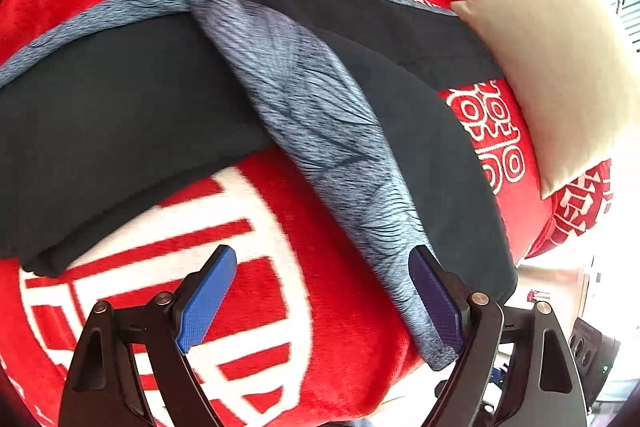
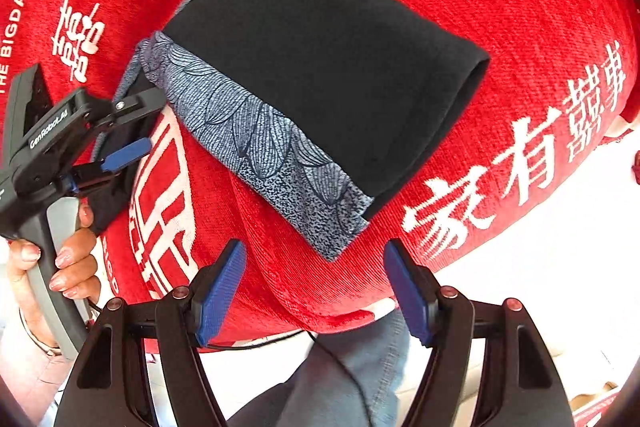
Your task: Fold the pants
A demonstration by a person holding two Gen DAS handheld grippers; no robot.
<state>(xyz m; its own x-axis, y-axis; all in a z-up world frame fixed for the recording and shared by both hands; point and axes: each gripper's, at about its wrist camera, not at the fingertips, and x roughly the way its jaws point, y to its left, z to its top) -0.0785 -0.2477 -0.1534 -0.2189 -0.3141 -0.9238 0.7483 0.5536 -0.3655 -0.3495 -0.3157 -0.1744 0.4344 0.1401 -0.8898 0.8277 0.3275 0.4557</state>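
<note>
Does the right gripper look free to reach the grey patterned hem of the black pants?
Probably yes: the right gripper is open, empty, and nothing lies between it and the hem.

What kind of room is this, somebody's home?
Probably a home, a bedroom or sitting room. The dark pants lie on a soft surface under a red blanket with white festive lettering, and a beige cushion rests at its edge.
</note>
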